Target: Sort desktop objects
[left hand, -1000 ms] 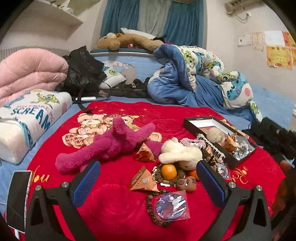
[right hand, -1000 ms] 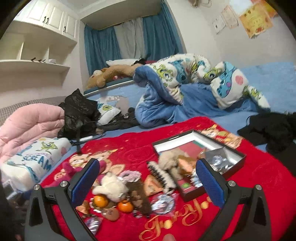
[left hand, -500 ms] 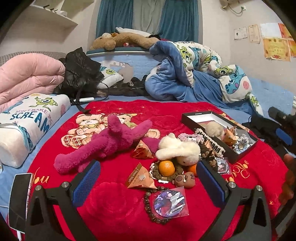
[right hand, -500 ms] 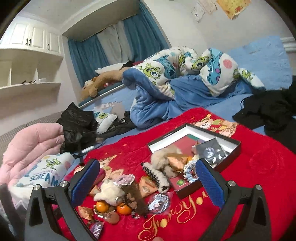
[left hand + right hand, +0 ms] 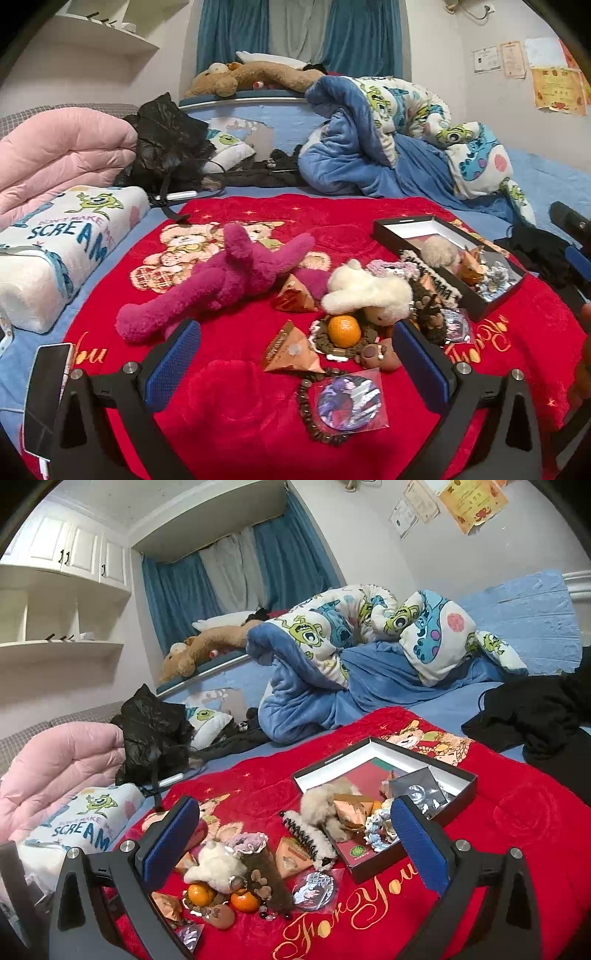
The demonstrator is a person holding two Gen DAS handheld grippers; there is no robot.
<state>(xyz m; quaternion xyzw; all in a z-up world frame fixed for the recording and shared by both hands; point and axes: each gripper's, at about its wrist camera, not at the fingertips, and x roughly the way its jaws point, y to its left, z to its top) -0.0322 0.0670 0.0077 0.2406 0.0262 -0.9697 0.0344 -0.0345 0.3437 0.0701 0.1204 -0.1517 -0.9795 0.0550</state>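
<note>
Fingers of both grippers spread wide and empty above a red blanket strewn with small things.

Left gripper (image 5: 295, 349) hangs over a foil packet (image 5: 290, 350), an orange (image 5: 344, 330) and a bead string (image 5: 314, 417); right gripper (image 5: 295, 840) faces the clutter beside a black box (image 5: 384, 797), already part filled. Beyond lie a white plush (image 5: 365, 288) and a magenta plush (image 5: 221, 280). By appearance, the plush is light and soft, best pinched mid-body; the orange is round and likely to roll, so grip across its widest part; the packet is thin and crushable.
</note>
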